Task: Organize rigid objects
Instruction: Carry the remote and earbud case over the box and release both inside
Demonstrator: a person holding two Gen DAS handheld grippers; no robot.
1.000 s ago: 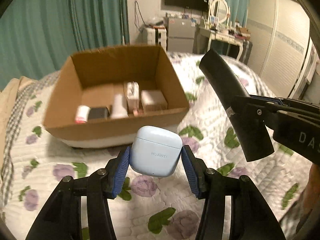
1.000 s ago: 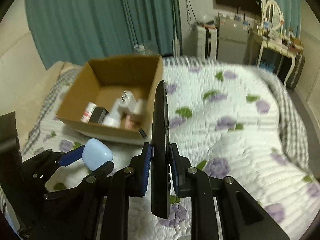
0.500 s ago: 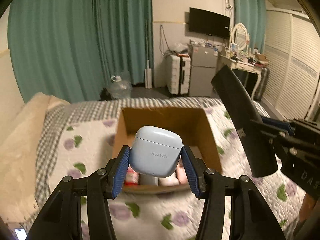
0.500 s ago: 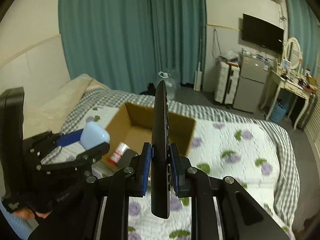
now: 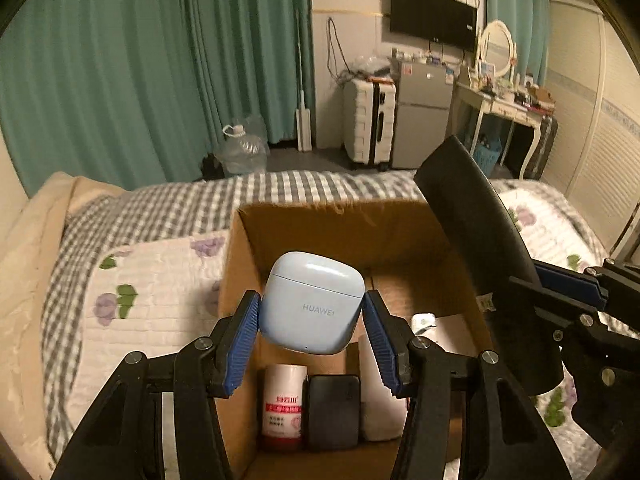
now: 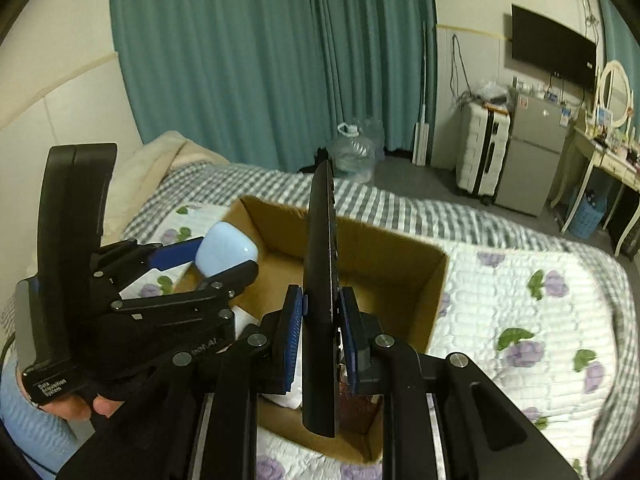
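Observation:
My left gripper point(image 5: 312, 334) is shut on a pale blue Huawei earbud case point(image 5: 314, 304) and holds it above the open cardboard box point(image 5: 360, 220). My right gripper point(image 6: 320, 332) is shut on a long black remote control point(image 6: 320, 280), held on edge over the same box point(image 6: 400, 256). The remote point(image 5: 476, 224) and the right gripper show at the right of the left wrist view. The case point(image 6: 226, 250) and the left gripper show at the left of the right wrist view. The box holds a red-labelled white bottle point(image 5: 282, 404), a black case point(image 5: 332, 412) and white items point(image 5: 380, 408).
The box sits on a bed with a floral quilt point(image 6: 520, 312) and a checked blanket point(image 5: 160, 204). Beyond the bed are teal curtains point(image 5: 120, 60), a water jug point(image 5: 240, 148), a white suitcase point(image 5: 370, 120), a small fridge point(image 5: 424, 120) and a dressing table point(image 5: 508, 108).
Both grippers have moved forward over the bed with their loads. The box was ahead of them and now lies right below them, its contents visible again under the left gripper.

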